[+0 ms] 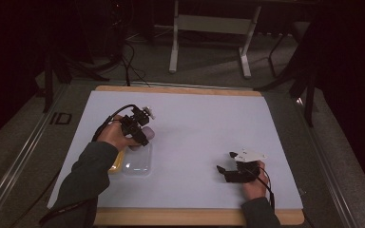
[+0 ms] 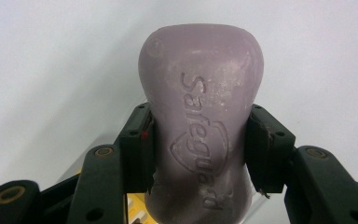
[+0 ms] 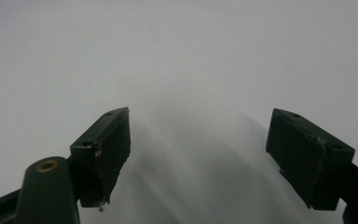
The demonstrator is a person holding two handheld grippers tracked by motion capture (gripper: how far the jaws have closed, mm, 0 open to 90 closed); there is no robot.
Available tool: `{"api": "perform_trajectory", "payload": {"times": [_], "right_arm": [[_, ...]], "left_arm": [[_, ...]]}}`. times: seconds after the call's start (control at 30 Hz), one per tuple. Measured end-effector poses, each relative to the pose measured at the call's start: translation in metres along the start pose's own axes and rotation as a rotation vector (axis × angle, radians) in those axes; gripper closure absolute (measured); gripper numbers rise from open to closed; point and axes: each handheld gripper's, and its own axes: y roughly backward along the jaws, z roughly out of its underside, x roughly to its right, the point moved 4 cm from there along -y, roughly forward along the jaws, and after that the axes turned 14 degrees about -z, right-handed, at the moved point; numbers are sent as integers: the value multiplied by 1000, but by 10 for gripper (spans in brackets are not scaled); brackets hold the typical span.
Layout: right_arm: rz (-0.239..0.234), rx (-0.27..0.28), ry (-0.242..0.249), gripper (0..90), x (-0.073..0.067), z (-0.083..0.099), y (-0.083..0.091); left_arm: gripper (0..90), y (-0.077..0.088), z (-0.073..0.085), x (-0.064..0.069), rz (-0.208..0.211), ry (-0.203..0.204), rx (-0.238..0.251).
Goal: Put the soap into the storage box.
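A mauve bar of soap [image 2: 200, 121] with embossed lettering is clamped at its waist between the pads of my left gripper [image 2: 198, 149]. In the high view the left gripper [image 1: 142, 134] holds the soap [image 1: 148, 134] just beyond a clear plastic box [image 1: 137, 163] on the white mat. A yellow piece [image 1: 116, 165] lies by the box's left side, partly under the sleeve. My right gripper [image 1: 224, 162] rests low at the mat's right front. Its jaws stand wide apart over bare mat [image 3: 198, 154], with nothing between them.
The white mat [image 1: 195, 123] covers a wooden table top [image 1: 180, 90]. Cables trail from both grippers. Beyond the table stand a grey frame's legs [image 1: 173, 47] and dark stands on the floor.
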Motion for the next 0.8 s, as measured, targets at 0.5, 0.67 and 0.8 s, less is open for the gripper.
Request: {"api": "perform_trajectory", "payload": {"times": [0.5,0.67,0.8], "right_arm": [[1,-1,1,214,0,0,0],[2,-3,2,214,0,0,0],[2,-3,3,214,0,0,0]], "left_arm": [[500,0,10,-8,-3,30,-14],[500,-1,14,-11,-5,38,-20],[499,-1,16,-14,-8,50,-19]]}}
